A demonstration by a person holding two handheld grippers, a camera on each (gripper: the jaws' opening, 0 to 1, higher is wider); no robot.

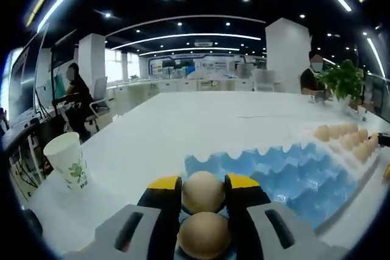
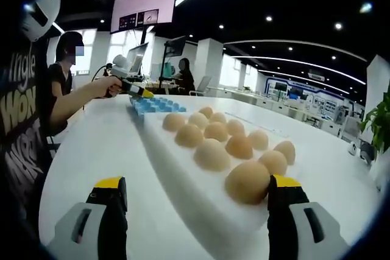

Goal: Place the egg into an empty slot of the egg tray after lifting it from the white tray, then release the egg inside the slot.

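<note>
Up close in the left gripper view, the left gripper (image 1: 203, 194) is pinching one egg (image 1: 203, 192) at the near edge of the blue egg tray (image 1: 292, 175) — a second egg (image 1: 204, 234) lying beneath. Over in the right gripper view, the right gripper (image 2: 198, 202) is standing spread wide, straddling the white tray's (image 2: 183, 181) near corner — eleven eggs (image 2: 216, 131) sitting on it, bare table (image 2: 91, 150) lying alongside.

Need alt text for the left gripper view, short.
The left gripper, with yellow-tipped black jaws, holds a tan egg over the near edge of a blue moulded egg tray; a second tan egg sits lower between the jaws. Beyond are a white table, a white paper cup and more tan eggs on a white tray.
</note>
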